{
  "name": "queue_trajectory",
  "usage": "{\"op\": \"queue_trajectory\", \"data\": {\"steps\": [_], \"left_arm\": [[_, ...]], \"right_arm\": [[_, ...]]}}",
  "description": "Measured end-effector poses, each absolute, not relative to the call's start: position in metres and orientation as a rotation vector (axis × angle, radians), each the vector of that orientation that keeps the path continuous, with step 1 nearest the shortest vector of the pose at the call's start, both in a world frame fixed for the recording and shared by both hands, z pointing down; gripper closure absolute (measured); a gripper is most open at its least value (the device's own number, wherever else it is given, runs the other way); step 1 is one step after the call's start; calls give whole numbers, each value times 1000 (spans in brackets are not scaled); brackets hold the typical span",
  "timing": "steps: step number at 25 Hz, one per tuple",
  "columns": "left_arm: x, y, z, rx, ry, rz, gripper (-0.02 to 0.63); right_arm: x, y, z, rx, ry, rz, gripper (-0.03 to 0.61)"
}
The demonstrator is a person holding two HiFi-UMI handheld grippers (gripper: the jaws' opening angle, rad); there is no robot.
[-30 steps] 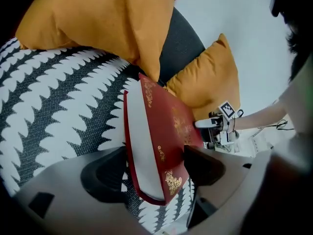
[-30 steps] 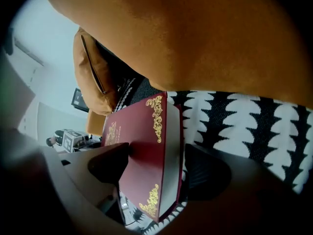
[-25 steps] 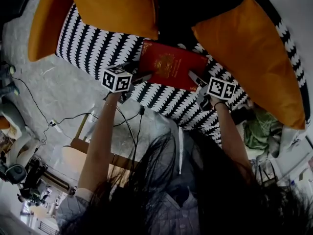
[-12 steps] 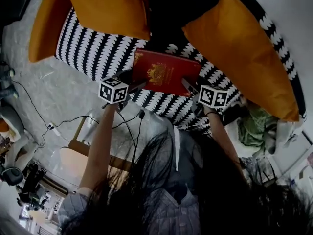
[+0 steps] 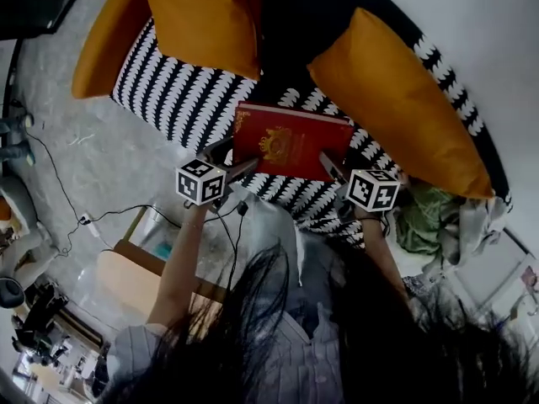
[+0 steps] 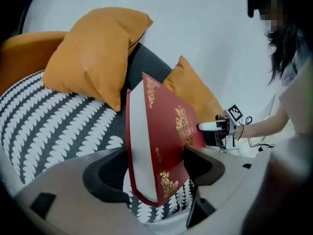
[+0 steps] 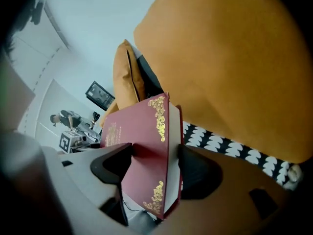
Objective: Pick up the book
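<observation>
- Left of the book (image 5: 290, 141), in the head view, grey floor (image 5: 76, 154) shows with a thin black cable (image 5: 59, 179) trailing across it.
- Above and left of the book lies an orange cushion (image 5: 202, 15), leaning on the sofa's black back.
- At the book's left edge the left gripper (image 5: 236, 158) reaches in, with its marker cube (image 5: 202, 182) just behind. In its own view the left gripper (image 6: 156, 170) has its jaws clenched on the book (image 6: 161, 146), one on the red cover and one on the underside, with the white page block showing between them.
- The book is a red hardback, held over the front part of the black-and-white leaf-patterned sofa seat (image 5: 168, 91). I cannot tell whether it touches the seat.
- Its cover bears a gold crest at the centre and gold scrollwork at the corners. A line of gold lettering near the crest is too small to read.
- At the book's right edge the right gripper (image 5: 333, 165) comes in, with its marker cube (image 5: 372, 190) behind. In its own view the right gripper (image 7: 154, 168) is also grasping the book (image 7: 144, 146), jaws pressed against both covers.
- Right of the book a second orange cushion (image 5: 396, 108) rests against the sofa back.
- Below that cushion, right of the book, lies a crumpled green cloth (image 5: 421, 217).
</observation>
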State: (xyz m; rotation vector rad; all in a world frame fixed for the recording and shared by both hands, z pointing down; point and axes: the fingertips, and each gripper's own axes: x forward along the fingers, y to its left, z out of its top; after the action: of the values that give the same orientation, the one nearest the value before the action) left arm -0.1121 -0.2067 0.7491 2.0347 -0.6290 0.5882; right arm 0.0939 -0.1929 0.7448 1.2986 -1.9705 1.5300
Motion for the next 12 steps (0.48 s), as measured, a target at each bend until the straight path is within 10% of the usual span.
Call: {"op": "queue_trajectory", "data": {"steps": [12], "left_arm": [[-106, -210, 592, 2234, -791, 416, 258]], "right_arm": [[103, -203, 590, 1381, -2223, 1309, 259]]}}
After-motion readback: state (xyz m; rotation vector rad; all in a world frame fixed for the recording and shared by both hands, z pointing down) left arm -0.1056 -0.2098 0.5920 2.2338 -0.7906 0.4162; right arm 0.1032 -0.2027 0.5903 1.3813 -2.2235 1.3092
